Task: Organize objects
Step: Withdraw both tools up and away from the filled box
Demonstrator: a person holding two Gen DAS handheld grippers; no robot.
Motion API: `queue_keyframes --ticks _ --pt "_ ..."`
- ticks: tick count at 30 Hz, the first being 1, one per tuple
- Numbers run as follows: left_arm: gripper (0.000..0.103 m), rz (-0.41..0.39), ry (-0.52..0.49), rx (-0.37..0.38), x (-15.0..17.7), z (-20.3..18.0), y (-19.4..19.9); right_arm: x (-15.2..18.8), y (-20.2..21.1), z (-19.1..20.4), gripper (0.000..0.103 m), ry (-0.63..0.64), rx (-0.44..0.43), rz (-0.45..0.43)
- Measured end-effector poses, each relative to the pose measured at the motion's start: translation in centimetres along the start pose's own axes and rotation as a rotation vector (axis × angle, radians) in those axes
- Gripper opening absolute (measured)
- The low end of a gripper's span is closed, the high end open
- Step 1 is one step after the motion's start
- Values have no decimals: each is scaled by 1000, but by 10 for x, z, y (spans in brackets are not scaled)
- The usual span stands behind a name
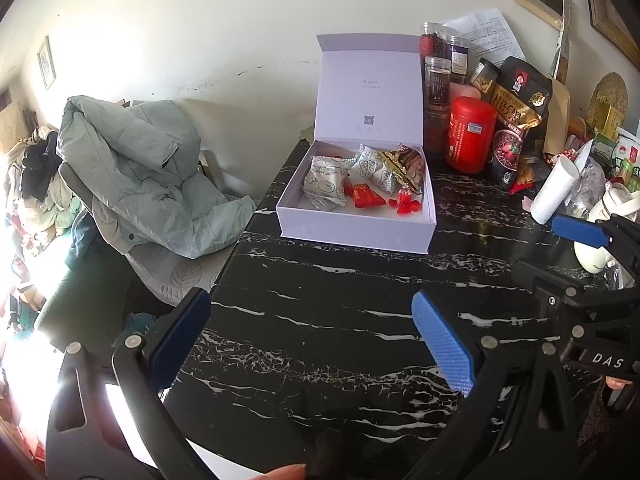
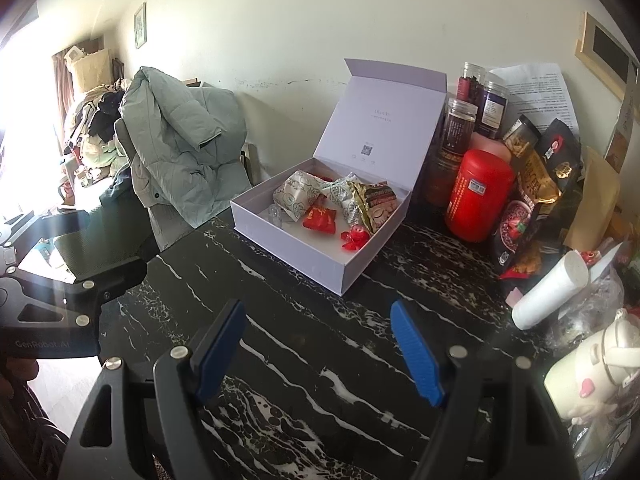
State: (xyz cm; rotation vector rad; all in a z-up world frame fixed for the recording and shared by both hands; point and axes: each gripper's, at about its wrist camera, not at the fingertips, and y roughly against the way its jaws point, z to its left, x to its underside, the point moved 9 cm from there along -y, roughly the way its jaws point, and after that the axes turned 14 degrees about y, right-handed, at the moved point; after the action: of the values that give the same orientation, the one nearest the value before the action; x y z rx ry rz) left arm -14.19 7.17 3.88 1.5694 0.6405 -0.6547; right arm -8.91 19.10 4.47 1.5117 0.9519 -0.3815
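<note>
2 grippers are hovering over a black marbled counter (image 1: 320, 280), both with jaws standing wide apart and holding nothing. The white box (image 1: 352, 236) is sitting open straight ahead of them near the wall, lid up, with wrapped snacks (image 1: 326, 184) lying inside. The left gripper (image 1: 312, 340) is facing its long front wall squarely; the right gripper (image 2: 316, 348) is seeing it cornerwise, slightly left. Neither gripper looks clearly nearer.

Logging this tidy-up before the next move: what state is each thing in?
White cardboard gift box: lid open, upright.
Red plastic canister: capped, upright.
White paper roll: lying down.
Left gripper: open, empty.
Right gripper: open, empty.
</note>
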Motion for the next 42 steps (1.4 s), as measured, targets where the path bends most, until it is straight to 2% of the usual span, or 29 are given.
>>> queue_keyframes --ticks 9,42 --pt "101 31 13 9 11 1 -5 9 -3 6 76 13 -11 21" --pt "101 56 20 18 15 3 -11 12 -11 12 76 32 -21 45"
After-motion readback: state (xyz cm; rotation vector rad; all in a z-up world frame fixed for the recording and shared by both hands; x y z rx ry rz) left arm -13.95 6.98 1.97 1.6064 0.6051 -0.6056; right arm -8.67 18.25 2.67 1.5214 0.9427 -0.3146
